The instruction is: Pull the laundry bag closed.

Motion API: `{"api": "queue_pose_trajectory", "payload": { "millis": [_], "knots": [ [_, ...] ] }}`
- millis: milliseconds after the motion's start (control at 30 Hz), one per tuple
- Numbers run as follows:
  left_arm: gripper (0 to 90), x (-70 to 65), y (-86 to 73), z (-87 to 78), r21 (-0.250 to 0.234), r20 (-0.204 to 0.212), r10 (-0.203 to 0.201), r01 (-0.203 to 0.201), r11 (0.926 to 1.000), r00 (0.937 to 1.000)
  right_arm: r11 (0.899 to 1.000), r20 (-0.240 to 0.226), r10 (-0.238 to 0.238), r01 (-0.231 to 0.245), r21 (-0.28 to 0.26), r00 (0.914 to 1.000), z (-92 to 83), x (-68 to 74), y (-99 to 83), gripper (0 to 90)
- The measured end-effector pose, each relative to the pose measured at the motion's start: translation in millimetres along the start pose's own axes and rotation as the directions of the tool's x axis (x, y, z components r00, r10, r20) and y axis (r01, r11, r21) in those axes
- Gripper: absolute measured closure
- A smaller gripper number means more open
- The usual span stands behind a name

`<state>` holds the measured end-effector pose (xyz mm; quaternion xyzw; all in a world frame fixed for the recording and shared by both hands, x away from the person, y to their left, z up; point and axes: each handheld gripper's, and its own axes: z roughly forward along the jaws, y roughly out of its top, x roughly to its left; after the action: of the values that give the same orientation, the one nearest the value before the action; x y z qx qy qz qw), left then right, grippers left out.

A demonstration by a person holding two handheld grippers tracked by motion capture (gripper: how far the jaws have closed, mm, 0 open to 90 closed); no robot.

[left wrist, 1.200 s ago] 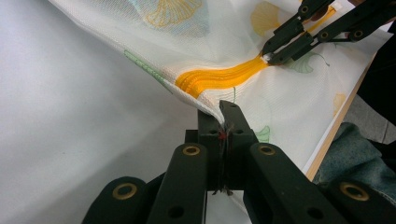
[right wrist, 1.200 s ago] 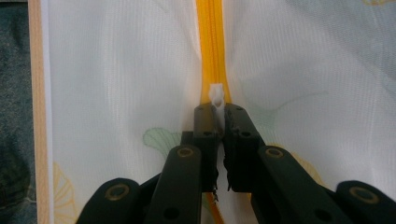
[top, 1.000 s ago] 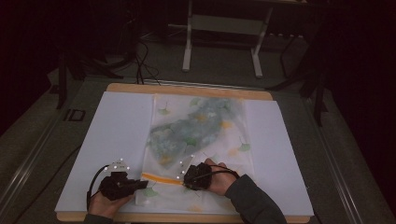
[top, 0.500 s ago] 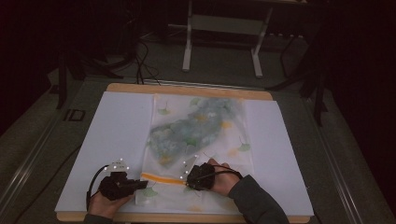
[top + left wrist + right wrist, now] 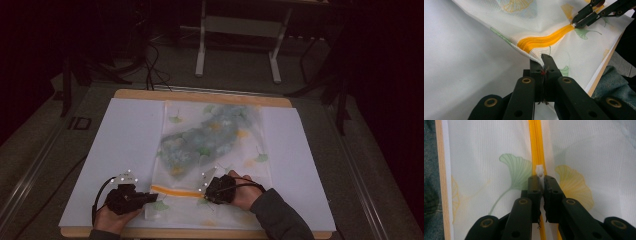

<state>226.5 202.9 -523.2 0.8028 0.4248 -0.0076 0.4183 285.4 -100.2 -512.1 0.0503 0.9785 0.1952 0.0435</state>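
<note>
I see one mesh bag (image 5: 215, 150) lying flat on the table (image 5: 125, 135), with one orange zipper (image 5: 544, 41). My left gripper (image 5: 543, 60) is clamped on the bag's edge; my right gripper (image 5: 540, 180) pinches the white zipper pull (image 5: 539, 171), clear in the right gripper view.

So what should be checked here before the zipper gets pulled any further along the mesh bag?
1. Left gripper clamped on the mesh bag edge: ok.
2. Right gripper shut on the white zipper pull: ok.
3. Orange zipper lies straight between the grippers: not ok, slightly curved with the fabric puckered.
4. Contents clear of the zipper track: ok.
5. Bag fully on the white sheet: ok.
6. How much zipper remains open: cannot tell.
</note>
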Motion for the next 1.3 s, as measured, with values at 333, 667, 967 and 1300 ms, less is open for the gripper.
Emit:
{"api": "queue_pose_trajectory", "payload": {
  "millis": [333, 667, 967, 1300],
  "knots": [
    [88.4, 0.0, -0.1, -0.1, -0.001, -0.001, 0.001, -0.001, 1.0000, 1.0000, 1.000, 0.003, 0.005, -0.005, 0.005, 1.0000, -4.4, -1.7, -10.0, 84.6],
    [88.5, 0.2, -0.3, -0.2, 0.000, -0.003, -0.002, 0.002, 1.0000, 1.0000, 1.000, 0.013, 0.022, -0.023, 0.013, 0.9997, -10.5, -4.2, -23.3, 84.6],
    [88.5, 0.5, -0.6, -0.1, 0.000, -0.002, -0.003, 0.003, 1.0000, 1.0000, 0.999, 0.019, 0.033, -0.034, 0.022, 0.9993, -15.0, -5.2, -33.1, 84.6],
    [88.5, 0.8, -0.7, 0.3, 0.003, -0.003, -0.001, 0.001, 1.0000, 1.0000, 0.999, 0.021, 0.047, -0.048, 0.024, 0.9987, -19.9, -6.1, -44.4, 84.6]
  ]
}}
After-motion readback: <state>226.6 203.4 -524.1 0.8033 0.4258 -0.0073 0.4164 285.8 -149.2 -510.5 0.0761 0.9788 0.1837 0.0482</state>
